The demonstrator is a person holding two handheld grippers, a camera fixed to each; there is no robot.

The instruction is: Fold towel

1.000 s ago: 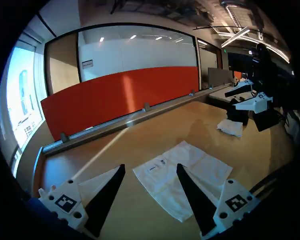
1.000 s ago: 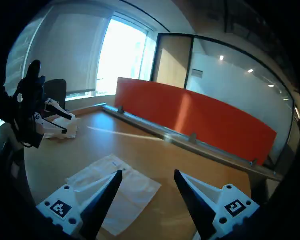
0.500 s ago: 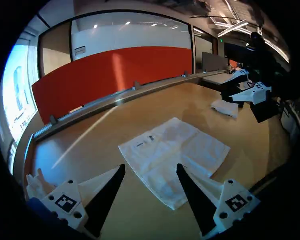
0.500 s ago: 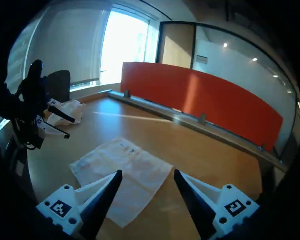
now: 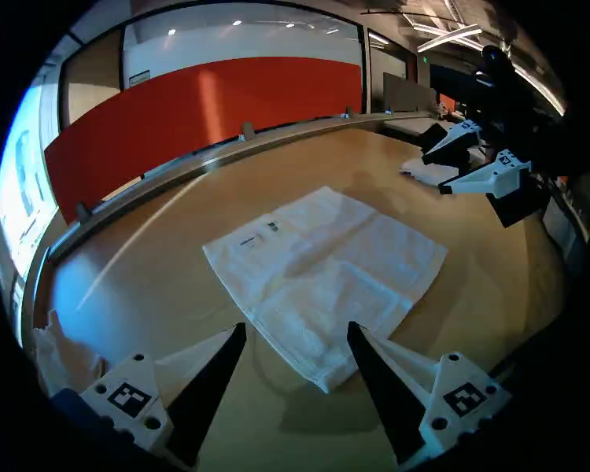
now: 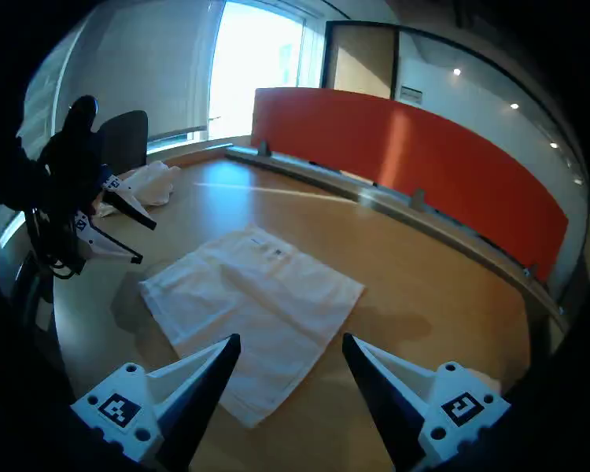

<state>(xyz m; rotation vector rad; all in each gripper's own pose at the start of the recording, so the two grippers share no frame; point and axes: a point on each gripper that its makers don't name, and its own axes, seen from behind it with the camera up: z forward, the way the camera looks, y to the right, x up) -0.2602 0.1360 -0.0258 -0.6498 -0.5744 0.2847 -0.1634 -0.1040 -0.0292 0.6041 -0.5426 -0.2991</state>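
Towel [image 5: 326, 259] spread flat; just beyond the wide-parted left gripper [image 5: 295, 326].

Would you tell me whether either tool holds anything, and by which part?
Nothing is held: the left tool and the right tool are open, clear of the flat towel.
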